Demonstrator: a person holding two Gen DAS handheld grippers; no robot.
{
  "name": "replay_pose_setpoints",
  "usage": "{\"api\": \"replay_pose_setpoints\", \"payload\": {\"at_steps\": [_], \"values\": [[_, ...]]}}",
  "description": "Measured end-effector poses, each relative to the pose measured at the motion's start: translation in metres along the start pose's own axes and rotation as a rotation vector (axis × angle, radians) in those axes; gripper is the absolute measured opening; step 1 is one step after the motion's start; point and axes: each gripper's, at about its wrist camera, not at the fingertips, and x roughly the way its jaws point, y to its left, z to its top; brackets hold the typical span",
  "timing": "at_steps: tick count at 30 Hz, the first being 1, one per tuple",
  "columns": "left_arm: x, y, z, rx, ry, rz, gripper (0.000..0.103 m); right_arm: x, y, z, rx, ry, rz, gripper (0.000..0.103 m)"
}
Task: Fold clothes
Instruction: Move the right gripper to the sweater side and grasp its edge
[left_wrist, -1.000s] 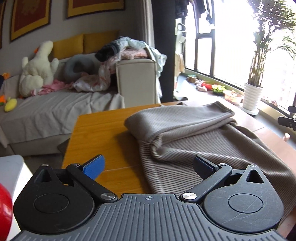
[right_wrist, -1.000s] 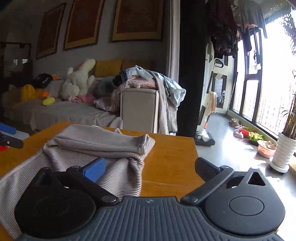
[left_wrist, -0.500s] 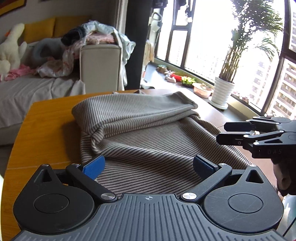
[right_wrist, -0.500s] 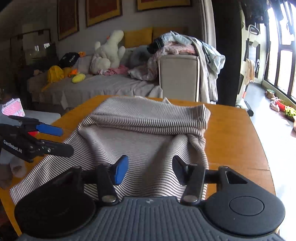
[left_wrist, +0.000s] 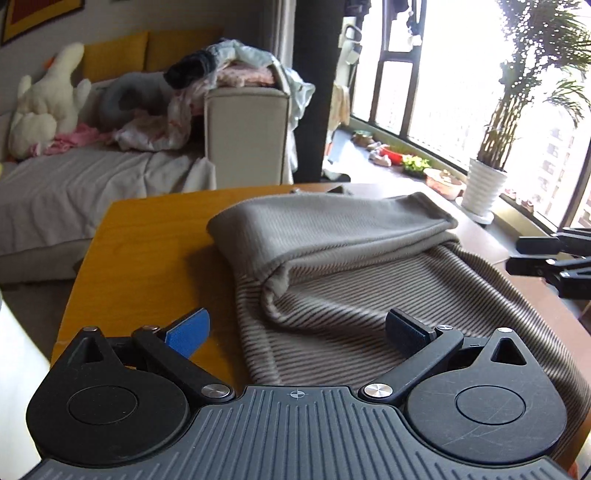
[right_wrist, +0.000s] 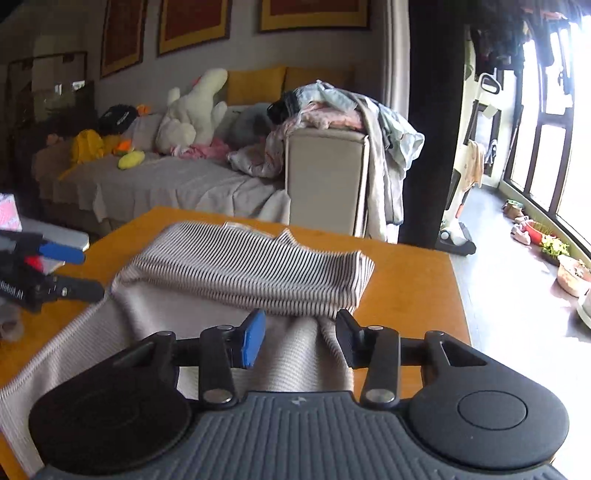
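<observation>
A beige striped knit garment (left_wrist: 369, 280) lies on the wooden table (left_wrist: 147, 251), its far part folded over into a thick band. My left gripper (left_wrist: 295, 328) hangs wide open over the garment's near left edge with nothing between its fingers. In the right wrist view the same garment (right_wrist: 243, 273) spreads across the table (right_wrist: 410, 288), and my right gripper (right_wrist: 300, 338) stands partly open just above its near right part, holding nothing. The other gripper shows at each view's edge, the right gripper (left_wrist: 546, 254) on one side and the left gripper (right_wrist: 48, 269) on the other.
Beyond the table stands a sofa (right_wrist: 166, 184) with plush toys and a heap of clothes (right_wrist: 332, 107) on its armrest. A potted plant (left_wrist: 487, 184) and small pots line the window sill at the right. The floor (right_wrist: 498, 280) drops off past the table's right edge.
The left view has swung back leftward and lower toward the garment's left edge. The right gripper's fingers opened a little wider and it moved closer to the folded band.
</observation>
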Motion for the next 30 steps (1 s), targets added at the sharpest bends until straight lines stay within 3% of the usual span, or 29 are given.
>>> {"api": "replay_pose_setpoints", "payload": {"at_steps": [3, 6, 8, 10, 18, 21, 22, 23, 26, 30], "values": [[0.028, -0.014, 0.016, 0.009, -0.017, -0.042, 0.103, 0.037, -0.021, 0.034, 0.067, -0.005, -0.026, 0.043], [0.056, -0.027, 0.03, 0.016, -0.024, -0.078, 0.103, 0.076, -0.026, 0.061, 0.051, -0.003, 0.014, 0.053], [0.081, -0.027, 0.029, 0.013, 0.017, -0.057, 0.103, 0.109, -0.02, 0.077, 0.029, 0.018, 0.048, 0.06], [0.102, -0.023, 0.022, -0.008, 0.079, -0.028, 0.103, 0.14, -0.012, 0.085, 0.014, 0.047, 0.073, 0.06], [0.102, -0.018, 0.018, 0.002, 0.084, -0.044, 0.103, 0.184, 0.004, 0.08, 0.003, 0.099, 0.089, 0.059], [0.1, -0.014, 0.018, -0.009, 0.083, -0.056, 0.103, 0.2, 0.01, 0.078, -0.001, 0.118, 0.095, 0.036], [0.1, -0.013, 0.018, -0.012, 0.083, -0.061, 0.103, 0.206, 0.012, 0.077, -0.002, 0.124, 0.097, 0.011], [0.1, -0.013, 0.018, -0.015, 0.082, -0.064, 0.103, 0.211, 0.014, 0.077, -0.003, 0.131, 0.099, 0.006], [0.096, -0.011, 0.021, -0.028, 0.076, -0.071, 0.103, 0.227, 0.021, 0.075, -0.008, 0.15, 0.105, 0.006], [0.076, -0.01, 0.029, -0.027, 0.023, -0.079, 0.103, 0.176, 0.013, 0.081, 0.043, 0.076, 0.171, 0.006]]}}
